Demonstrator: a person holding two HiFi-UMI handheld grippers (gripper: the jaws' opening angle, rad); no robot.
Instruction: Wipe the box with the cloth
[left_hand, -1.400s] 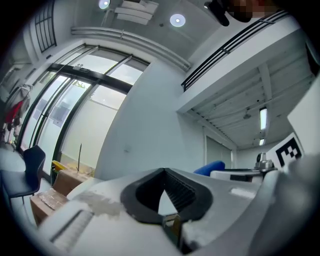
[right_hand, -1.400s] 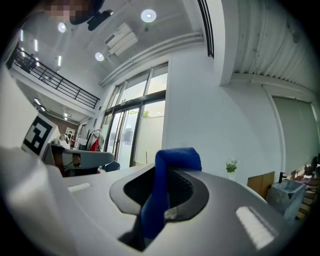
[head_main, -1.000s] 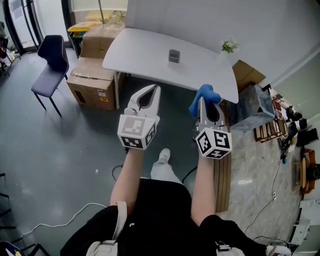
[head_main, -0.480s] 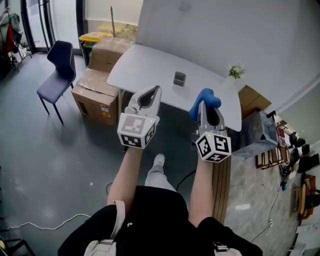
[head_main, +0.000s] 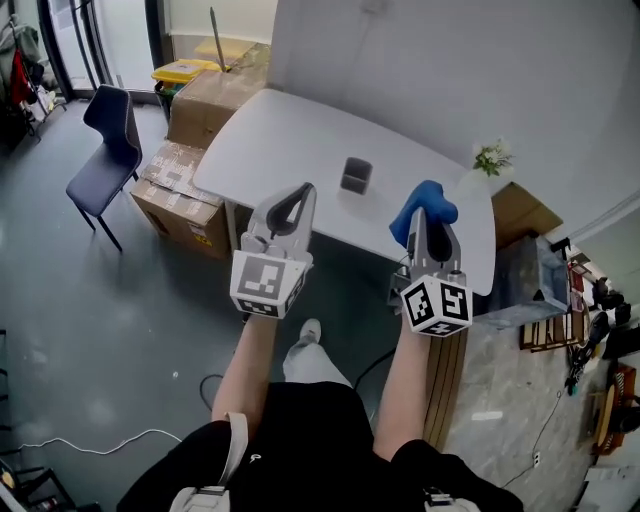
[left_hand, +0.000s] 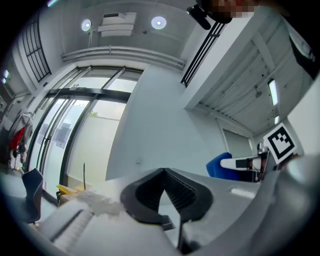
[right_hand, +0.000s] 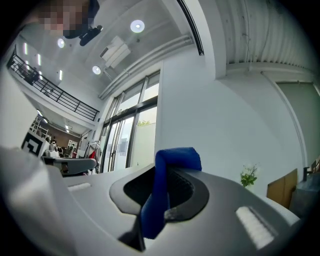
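Left gripper (head_main: 302, 190) pressed together, empty; small dark grey box (head_main: 355, 175) sits on the white table (head_main: 265, 135), far beyond both claws. Right gripper (head_main: 428, 222) pinches the blue cloth (head_main: 422, 198): close in level, keep the pinch firm, brace box with left.

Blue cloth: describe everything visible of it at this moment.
The blue cloth is soft, plain, deep-blue fabric, bunched and folded. The right hand-held gripper is shut on it: a strip runs down between the jaws and a rounded fold sticks out past their tips. It hangs in the air, seen in the head view against the near edge of the white table. Nothing else touches it; the grey box stands apart on the table.
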